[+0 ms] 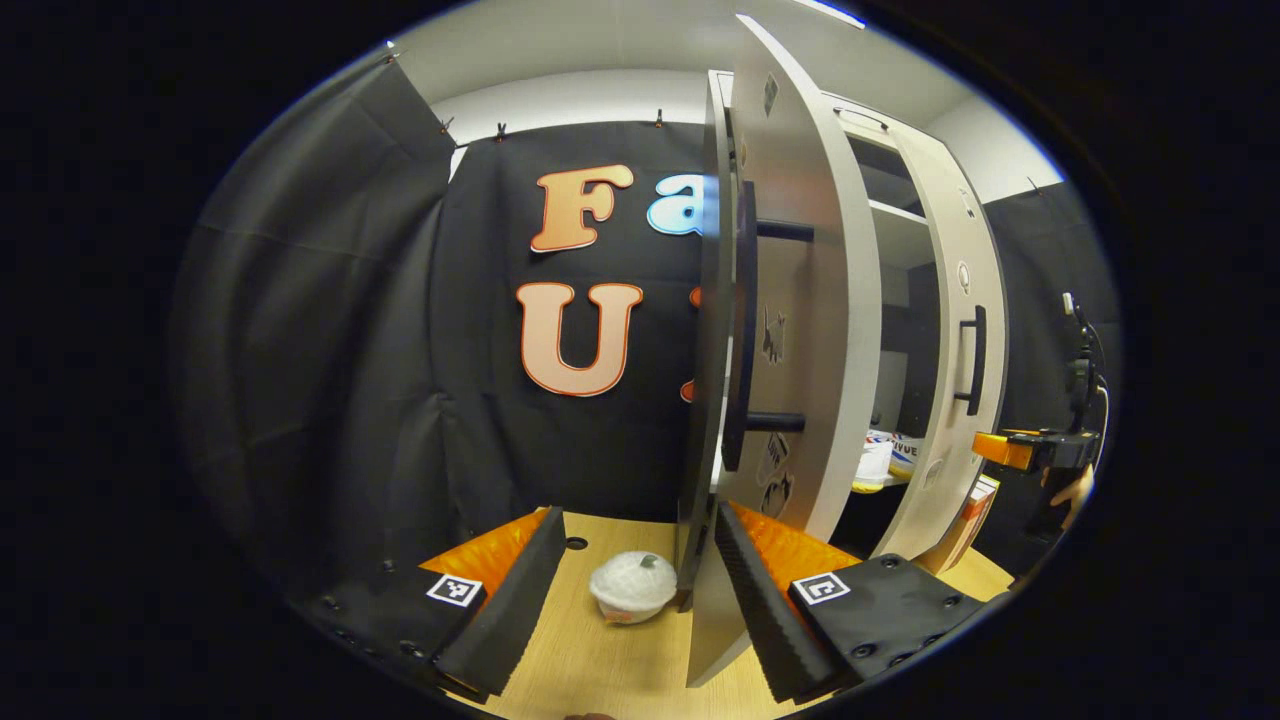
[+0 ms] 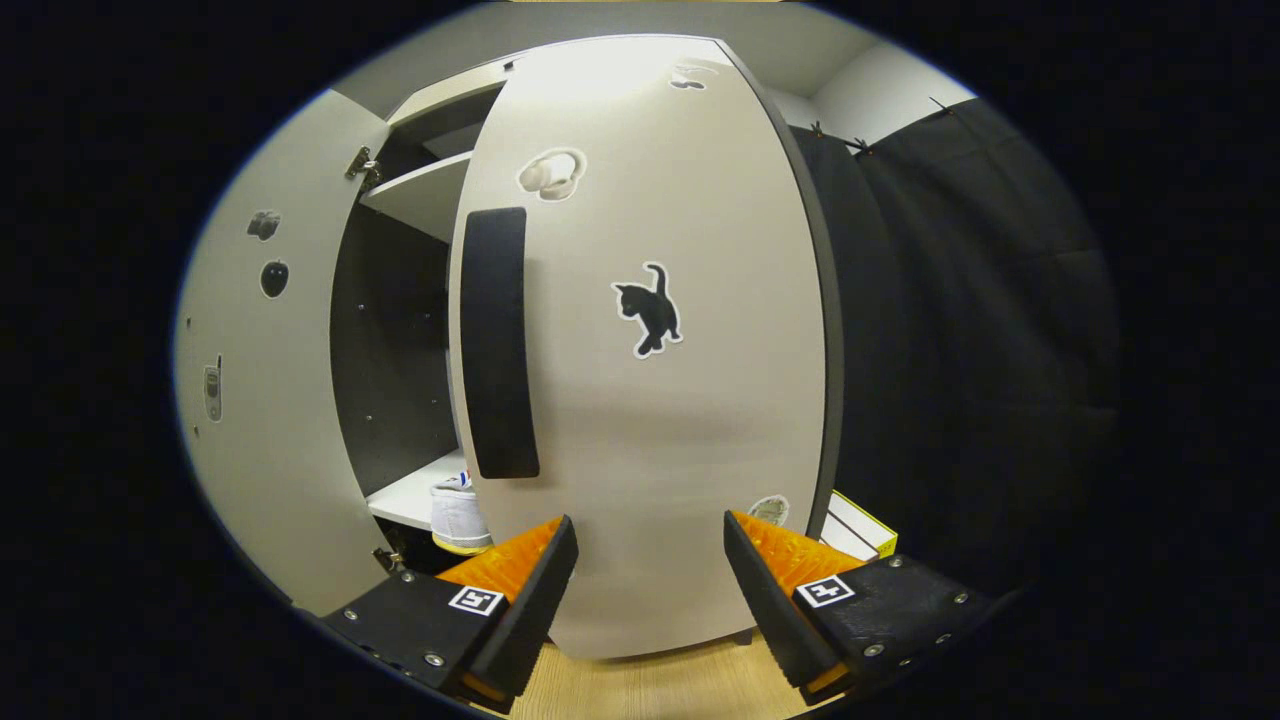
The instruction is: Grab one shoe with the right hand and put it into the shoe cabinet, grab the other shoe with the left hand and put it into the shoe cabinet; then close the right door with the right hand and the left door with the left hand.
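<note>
While both doors stand ajar, we log the shoes on the shoe cabinet's lower shelf.
Left gripper spread wide, empty, straddling the left door's edge; right gripper likewise wide, empty, facing the right door. Pale wooden table; small white lidded bowl; black cloth walls.

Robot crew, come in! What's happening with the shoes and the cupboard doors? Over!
Both grippers open, holding nothing. Left gripper at the pale left cabinet door's edge; right gripper facing the pale right door. White shoe on the shelf. Both doors open. Nothing blocking.
</note>
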Motion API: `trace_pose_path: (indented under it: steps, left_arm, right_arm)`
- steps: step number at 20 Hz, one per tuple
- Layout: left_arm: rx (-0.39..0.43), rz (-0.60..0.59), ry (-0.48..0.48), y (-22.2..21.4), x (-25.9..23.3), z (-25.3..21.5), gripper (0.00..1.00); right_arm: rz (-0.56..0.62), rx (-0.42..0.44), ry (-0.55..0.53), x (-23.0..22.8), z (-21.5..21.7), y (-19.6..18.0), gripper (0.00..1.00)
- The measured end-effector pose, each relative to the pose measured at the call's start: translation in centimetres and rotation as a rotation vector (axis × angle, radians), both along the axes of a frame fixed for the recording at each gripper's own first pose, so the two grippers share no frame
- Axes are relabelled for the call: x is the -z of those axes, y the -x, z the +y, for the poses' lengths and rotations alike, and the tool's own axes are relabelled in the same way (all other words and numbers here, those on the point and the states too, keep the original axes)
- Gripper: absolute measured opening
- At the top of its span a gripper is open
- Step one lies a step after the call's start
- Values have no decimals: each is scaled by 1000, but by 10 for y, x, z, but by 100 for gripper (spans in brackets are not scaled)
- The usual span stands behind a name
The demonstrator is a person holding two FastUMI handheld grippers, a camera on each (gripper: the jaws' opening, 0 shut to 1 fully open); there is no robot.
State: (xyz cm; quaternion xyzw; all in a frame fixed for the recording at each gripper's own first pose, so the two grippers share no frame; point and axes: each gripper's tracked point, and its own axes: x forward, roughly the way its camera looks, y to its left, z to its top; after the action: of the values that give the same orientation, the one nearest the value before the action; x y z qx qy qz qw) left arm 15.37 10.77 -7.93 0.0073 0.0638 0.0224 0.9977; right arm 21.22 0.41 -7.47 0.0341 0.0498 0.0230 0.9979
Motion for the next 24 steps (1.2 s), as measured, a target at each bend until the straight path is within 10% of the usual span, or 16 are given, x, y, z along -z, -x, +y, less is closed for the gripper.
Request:
trace_pose_path:
  steps: [11, 24]
  left_arm:
    - [15, -10, -1, 10, -2, -17, 96]
    - [212, -3, 8, 4, 1, -132, 93]
  right_arm:
    - [-62, 24, 41, -31, -31, 54, 91]
    - [-109, 106, 73, -50, -93, 122, 91]
